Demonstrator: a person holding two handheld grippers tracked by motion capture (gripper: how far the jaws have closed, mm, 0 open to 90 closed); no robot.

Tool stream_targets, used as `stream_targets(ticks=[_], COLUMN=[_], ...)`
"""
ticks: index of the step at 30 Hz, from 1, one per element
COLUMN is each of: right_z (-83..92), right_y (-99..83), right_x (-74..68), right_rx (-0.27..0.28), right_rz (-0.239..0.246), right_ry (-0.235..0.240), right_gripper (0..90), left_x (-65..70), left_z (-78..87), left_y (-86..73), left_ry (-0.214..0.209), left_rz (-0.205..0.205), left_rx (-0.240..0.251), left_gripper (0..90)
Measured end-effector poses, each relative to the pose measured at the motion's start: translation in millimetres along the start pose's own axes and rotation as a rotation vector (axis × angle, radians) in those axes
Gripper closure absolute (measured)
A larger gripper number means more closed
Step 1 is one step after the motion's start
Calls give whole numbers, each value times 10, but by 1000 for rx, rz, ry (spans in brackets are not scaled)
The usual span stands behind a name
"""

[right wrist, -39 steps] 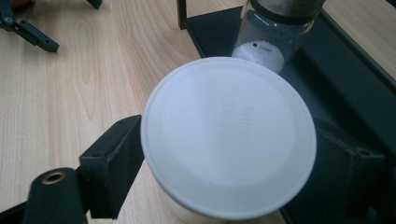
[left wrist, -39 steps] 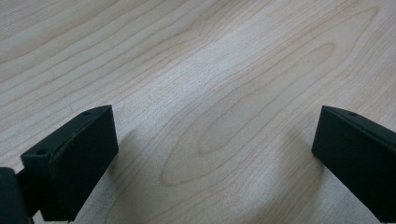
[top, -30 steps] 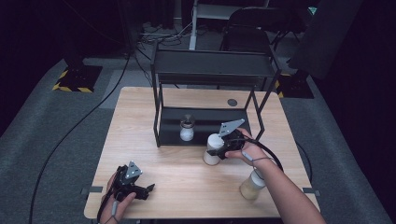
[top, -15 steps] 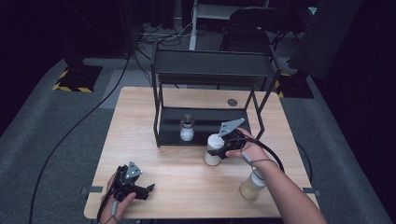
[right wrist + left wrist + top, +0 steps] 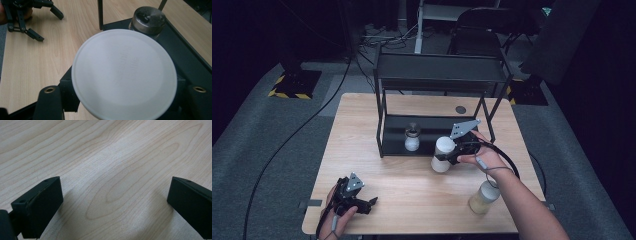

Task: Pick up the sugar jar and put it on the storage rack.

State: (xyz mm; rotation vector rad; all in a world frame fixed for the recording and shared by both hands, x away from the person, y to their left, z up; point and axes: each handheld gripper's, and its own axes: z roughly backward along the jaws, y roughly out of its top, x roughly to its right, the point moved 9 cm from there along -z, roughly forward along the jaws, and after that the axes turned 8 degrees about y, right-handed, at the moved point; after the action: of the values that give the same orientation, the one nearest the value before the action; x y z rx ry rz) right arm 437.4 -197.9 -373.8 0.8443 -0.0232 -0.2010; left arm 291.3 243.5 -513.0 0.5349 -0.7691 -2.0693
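High view: we find the right gripper (image 5: 451, 150) at centre right, jaws clamped on a white-lidded jar (image 5: 442, 154) just in front of the black shelf rack (image 5: 382, 131); bare tabletop (image 5: 412, 190) lies below it. The right forearm enters from the lower right.

Left gripper view: we log the left gripper (image 5: 115, 202) with jaws spread wide, nothing between, over wood.

Right gripper view: we see the jar's white lid (image 5: 124, 73) filling the centre, a metal-capped jar (image 5: 148, 21) behind on the rack.

Black rack (image 5: 384, 125) and its jar (image 5: 412, 138) block ahead; table (image 5: 412, 190) middle open.
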Motion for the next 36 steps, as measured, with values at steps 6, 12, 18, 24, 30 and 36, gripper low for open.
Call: stream_targets(ticks=[6,12,18,24,30,36], right_z=[112,212,235,185,60,-109], right_y=[94,199,293,358,382,354], right_x=[31,75,146,249,371,503], right_rx=[5,22,29,33,40,21], right_rz=[3,7,10,-2,-15,-33], right_ry=[-25,-39,-53,-60,-70,-76], right_gripper=[340,340,341,340,340,340], left_x=[0,0,0,0,-3,-1], left_z=[0,0,0,0,-2,-1], left_y=[0,0,0,0,0,-2], left_ry=[0,0,0,0,-3,-6], left_rz=[0,0,0,0,-4,-5], left_rx=[0,0,0,0,3,3], left_gripper=[3,3,3,3,3,3])
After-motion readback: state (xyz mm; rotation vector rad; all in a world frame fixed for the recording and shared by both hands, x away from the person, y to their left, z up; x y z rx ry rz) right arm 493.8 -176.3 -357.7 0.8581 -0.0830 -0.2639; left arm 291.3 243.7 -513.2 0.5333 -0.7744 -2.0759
